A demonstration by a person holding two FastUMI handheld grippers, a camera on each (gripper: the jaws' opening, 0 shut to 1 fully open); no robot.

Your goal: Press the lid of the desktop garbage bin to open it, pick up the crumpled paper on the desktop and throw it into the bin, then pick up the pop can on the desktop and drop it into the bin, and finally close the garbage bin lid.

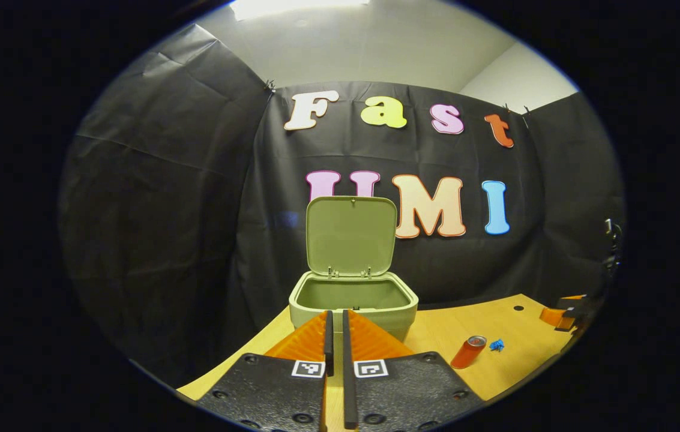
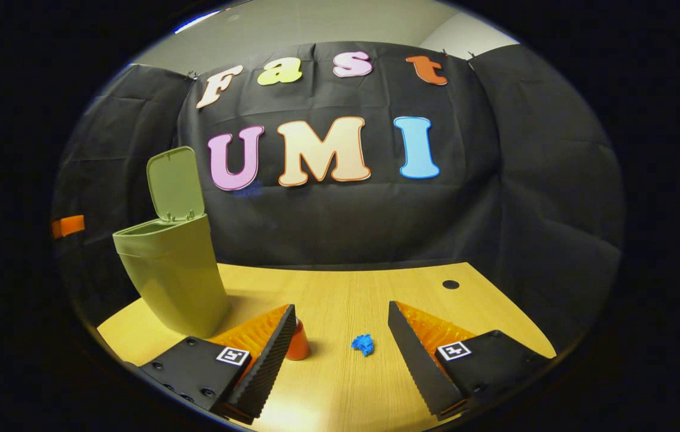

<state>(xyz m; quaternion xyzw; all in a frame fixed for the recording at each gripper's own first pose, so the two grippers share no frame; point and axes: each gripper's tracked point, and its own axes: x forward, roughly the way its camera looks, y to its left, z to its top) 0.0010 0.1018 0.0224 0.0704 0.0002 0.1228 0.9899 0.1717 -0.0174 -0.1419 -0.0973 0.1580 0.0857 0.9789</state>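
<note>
Green bin [image 2: 171, 276] lid [image 2: 175, 183] up: step 1 done; paper [image 2: 362, 344], can [image 2: 298, 342] on the counter [image 2: 346, 288]; right gripper [image 2: 340, 342] wide, left gripper [image 1: 336, 336] narrow, empty.

The left gripper view faces the open bin [image 1: 353, 306] closely. The right gripper view looks across the desk [image 2: 340, 288] from farther right. Both share the bin, can [image 1: 468, 351] and paper [image 2: 362, 344].

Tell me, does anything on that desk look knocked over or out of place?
Only the pop can: it leans tilted on the desk rather than upright, beside the crumpled paper. The garbage bin stands upright with its lid raised. Nothing looks spilled or damaged.
</note>
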